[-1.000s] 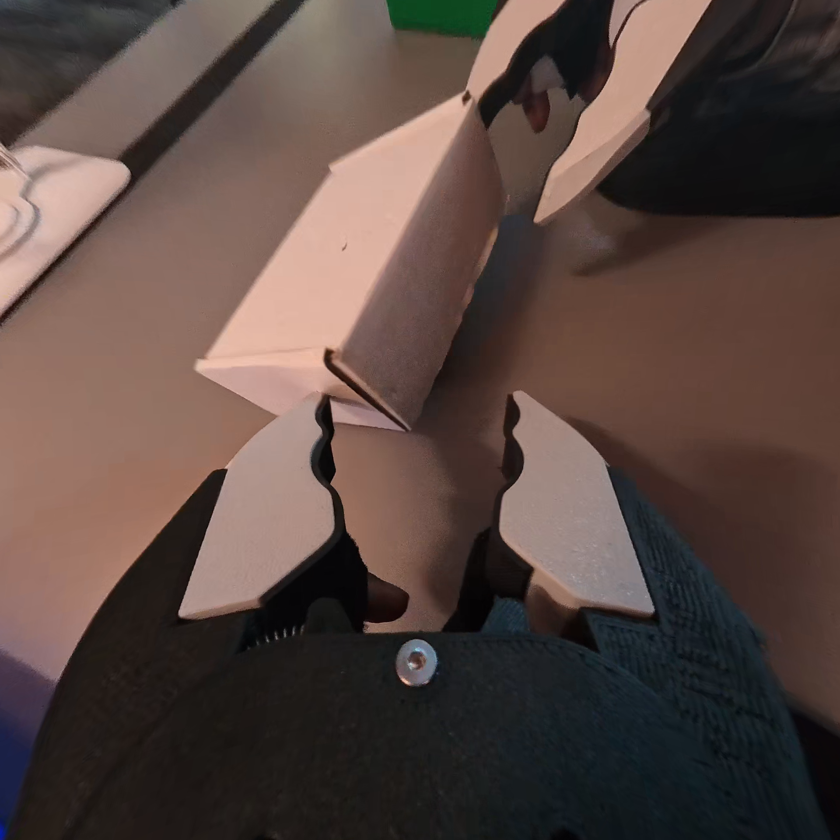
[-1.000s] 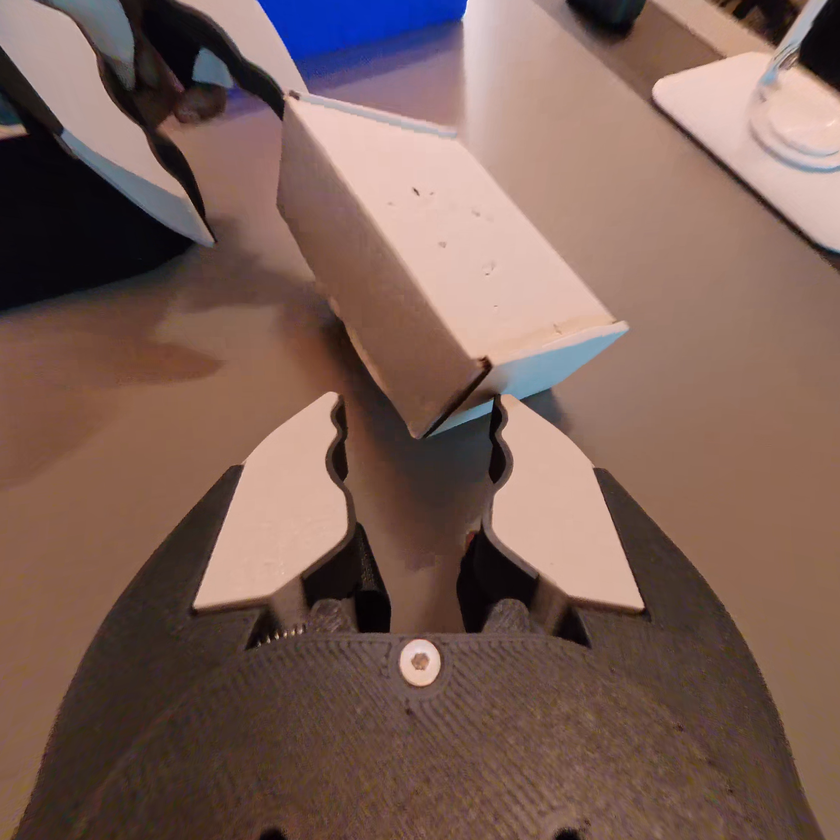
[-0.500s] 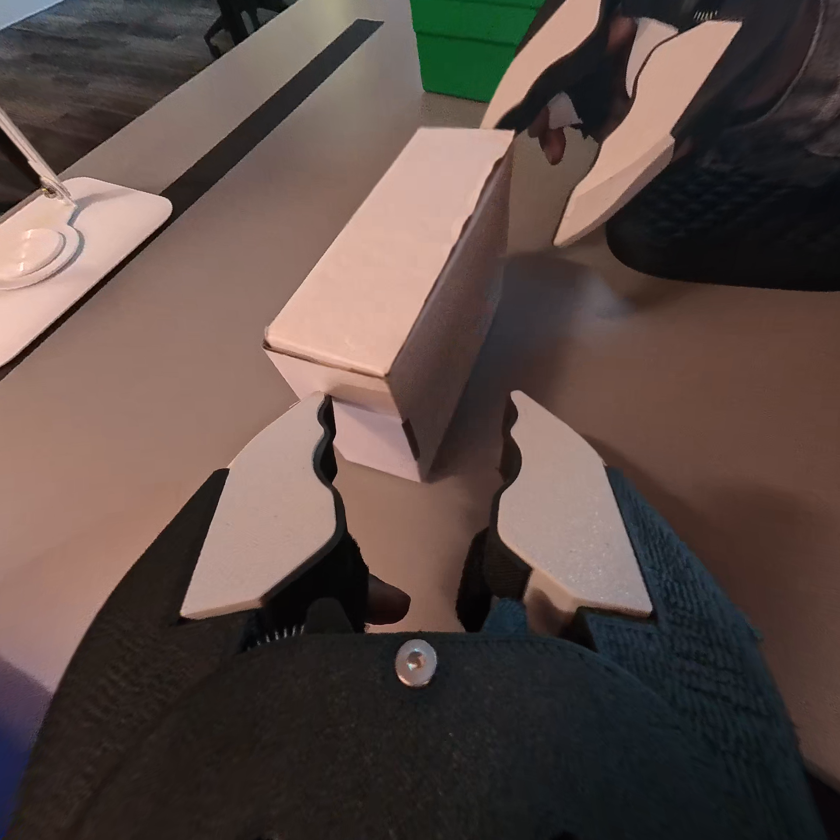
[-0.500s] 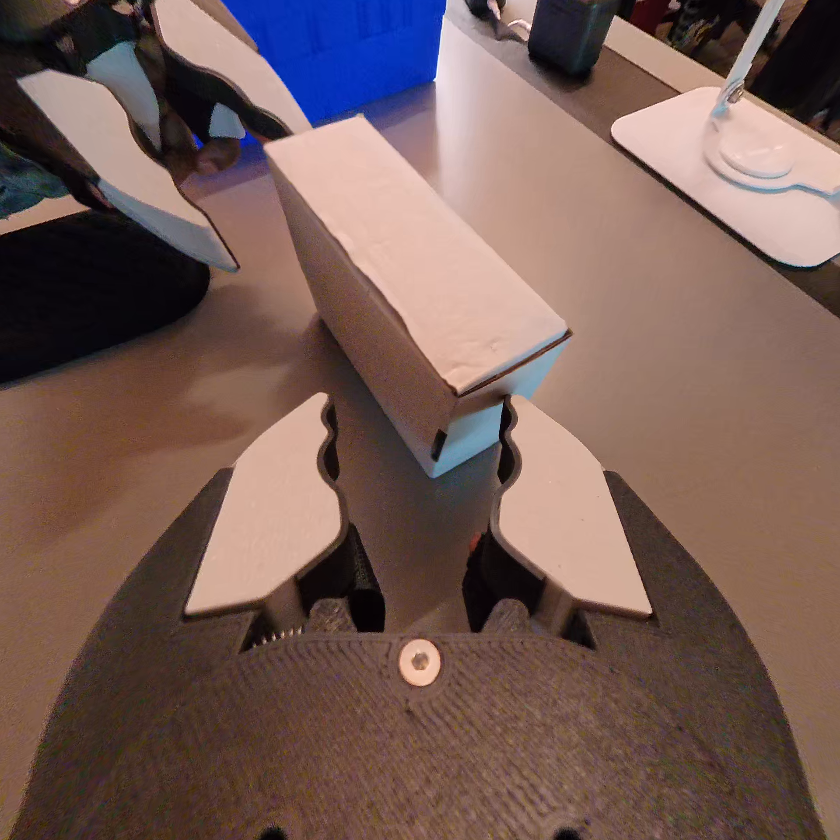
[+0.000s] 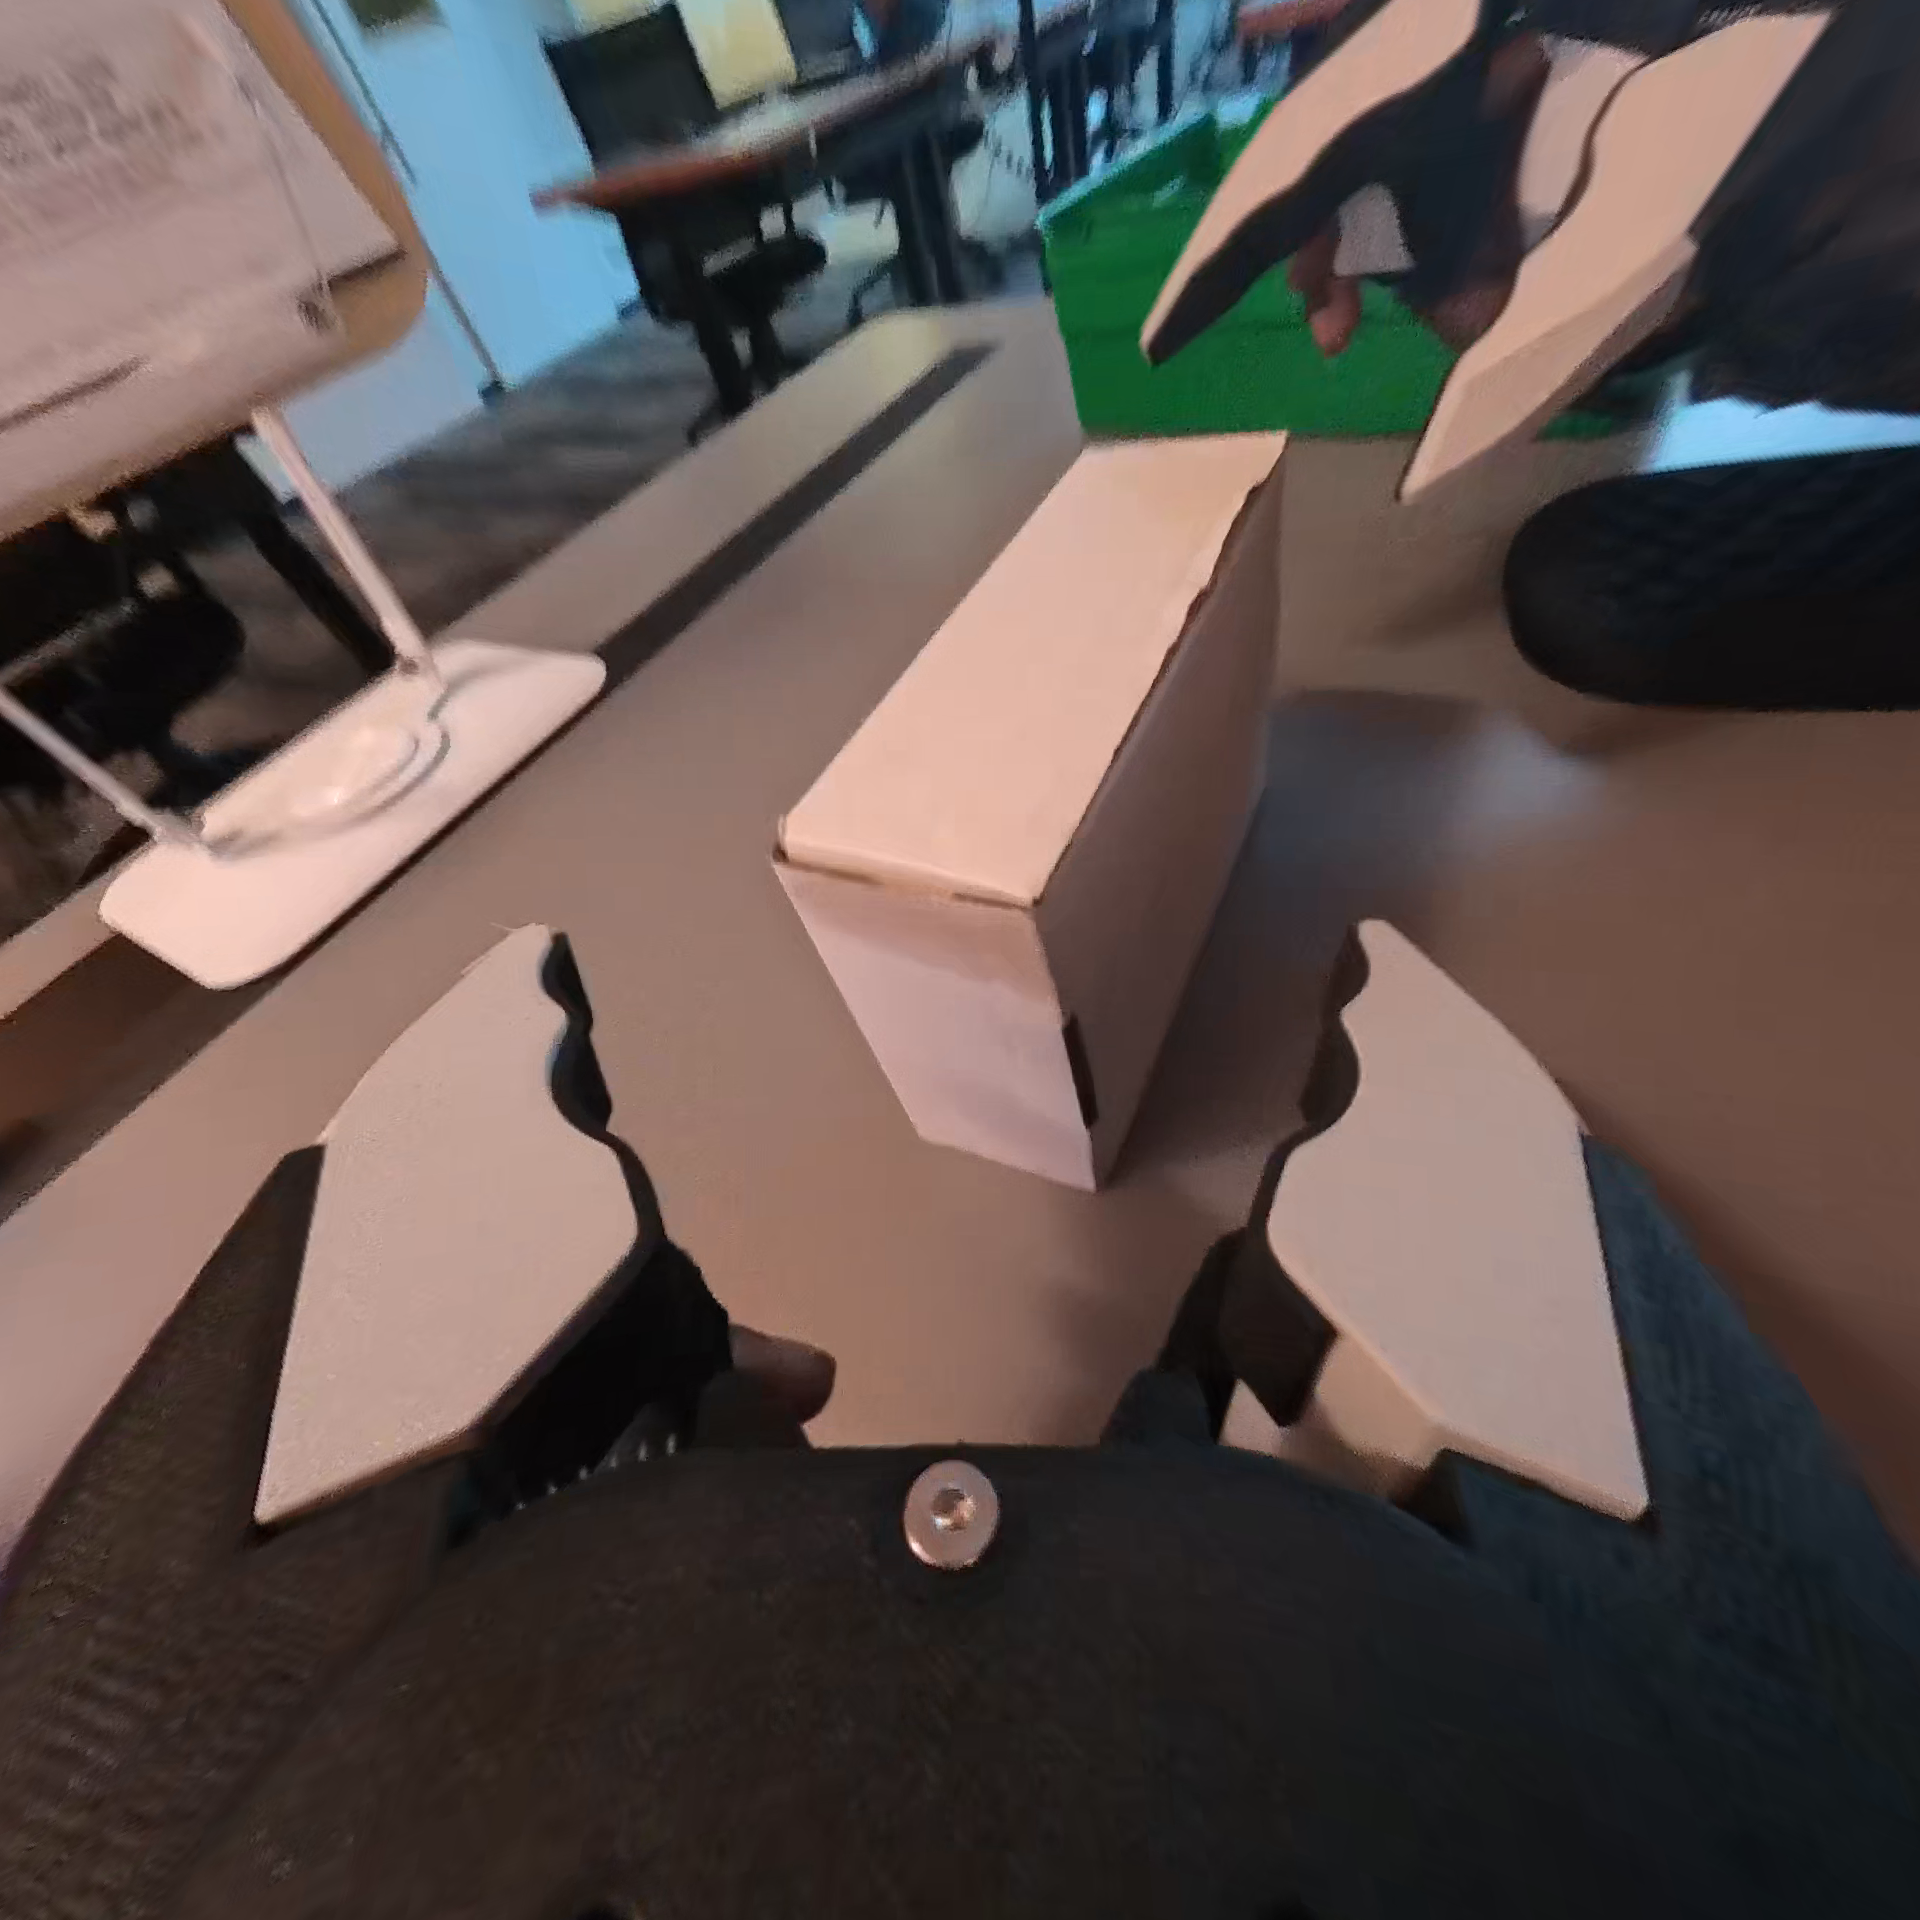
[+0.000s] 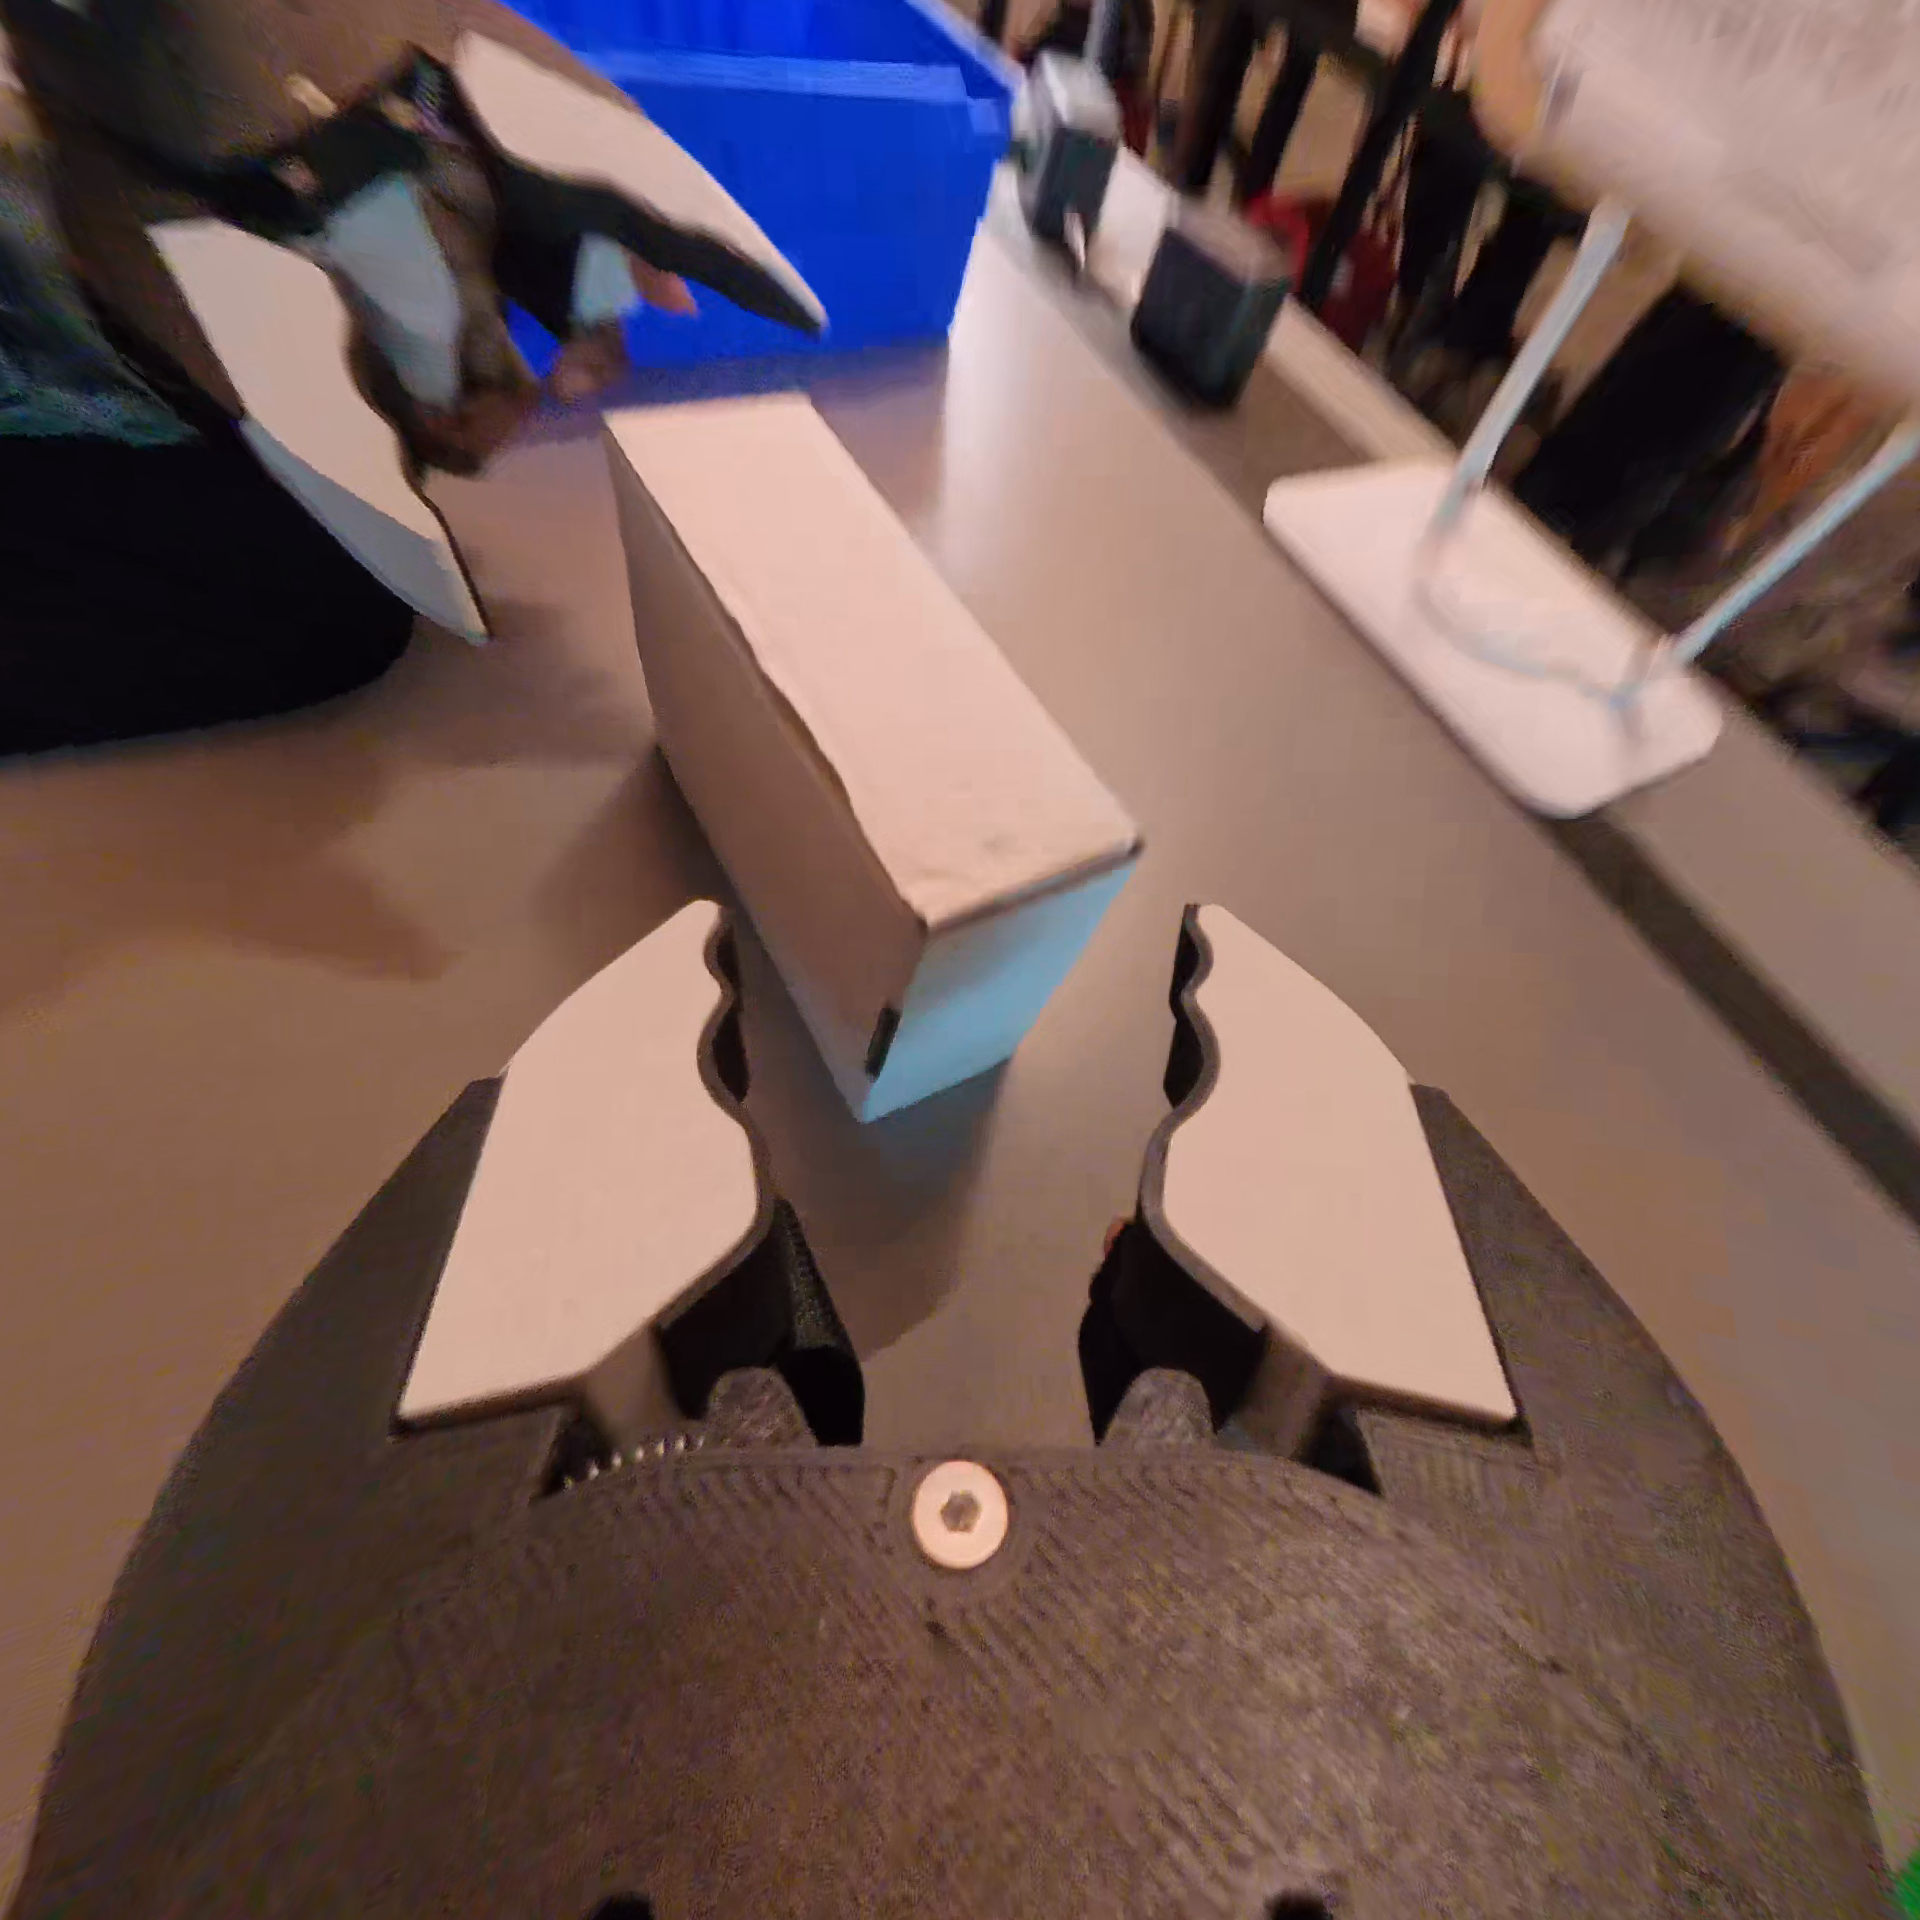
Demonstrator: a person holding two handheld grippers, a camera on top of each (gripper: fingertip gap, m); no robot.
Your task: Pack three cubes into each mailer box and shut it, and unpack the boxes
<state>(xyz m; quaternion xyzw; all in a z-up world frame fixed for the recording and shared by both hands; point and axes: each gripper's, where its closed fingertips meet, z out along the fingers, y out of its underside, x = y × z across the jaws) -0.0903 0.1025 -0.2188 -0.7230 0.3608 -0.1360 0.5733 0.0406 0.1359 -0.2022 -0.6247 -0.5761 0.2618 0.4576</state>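
**Closed white mailer box on grey table, both grippers spread and empty**

Item 1: mailer box (image 5: 1049,748), white card, long and narrow. Lying flat on the table (image 5: 727,1039), lid down, tuck flaps seated at the near end. Set lengthwise between the two grippers, one short end toward each. Contents hidden.

Item 2: left gripper (image 5: 951,971), black printed body, pale fingers (image 5: 468,1195). Spread wide, holding nothing. Positioned just short of the near end of the box, raised slightly above the tabletop, not touching the card. Seen again in the right wrist view (image 6: 634,468) beyond the far end of the box, above the table, blurred.

Item 3: right gripper (image 6: 956,956), same build. Parted wide, empty. Near corner of the box just beside the left-hand fingertip; contact cannot be told. Seen also in the left wrist view (image 5: 1288,416), lifted above the far end of the box, fingers splayed.

Item 4: green bin (image 5: 1195,343), on the table behind the box in the left wrist view.

Item 5: blue bin (image 6: 831,177), on the table behind the box in the right wrist view.

Item 6: white flat lamp base (image 5: 353,790) with thin metal stem, at the table edge, well apart from the box.

Item 7: small dark box-shaped object (image 6: 1205,301), near the blue bin; blurred, kind not discernible.
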